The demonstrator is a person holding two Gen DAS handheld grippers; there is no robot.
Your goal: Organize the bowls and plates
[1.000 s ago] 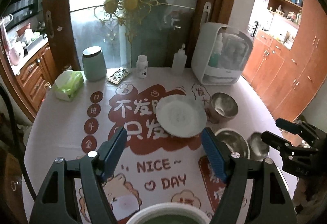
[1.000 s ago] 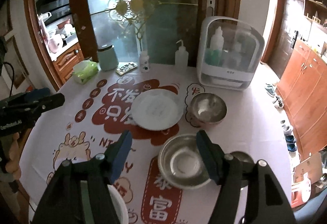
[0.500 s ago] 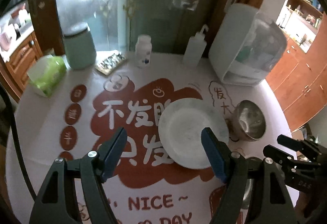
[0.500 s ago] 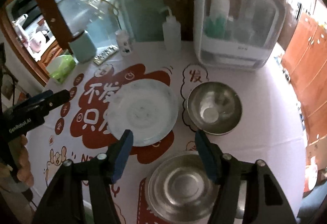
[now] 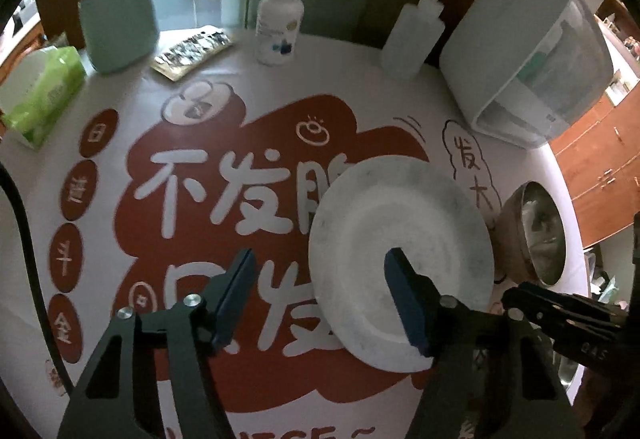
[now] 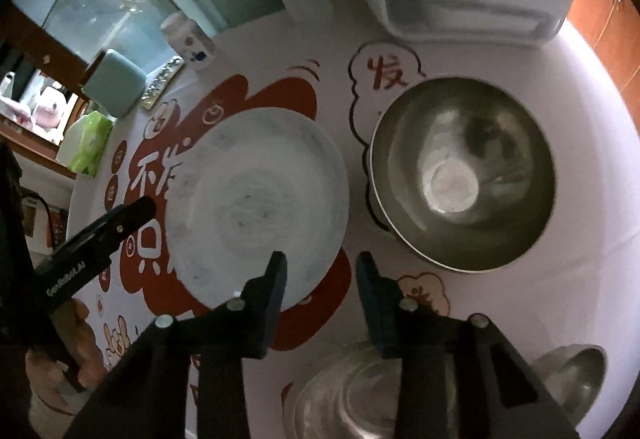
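A white marbled plate (image 5: 400,239) (image 6: 256,195) lies flat on the printed tablecloth. My left gripper (image 5: 320,279) hangs over its left rim, jaws closing; the right finger is above the plate, the left finger above the cloth, and neither pad touches it. My right gripper (image 6: 322,271) hovers at the plate's near right rim, jaws closing, with the rim below the gap. A large steel bowl (image 6: 464,175) (image 5: 540,235) sits right of the plate. Two more steel bowls (image 6: 352,399) (image 6: 576,371) lie nearer, partly hidden by the fingers.
Along the table's far edge stand a green canister (image 5: 116,19), a tissue pack (image 5: 44,95), a foil packet (image 5: 192,51), a pill bottle (image 5: 280,23), a squeeze bottle (image 5: 412,35) and a white lidded box (image 5: 528,55). A hand (image 6: 72,351) holds the left gripper.
Both grippers have come down and forward toward the plate, which now fills far more of each view. Both pairs of jaws have narrowed, the right pair much more.
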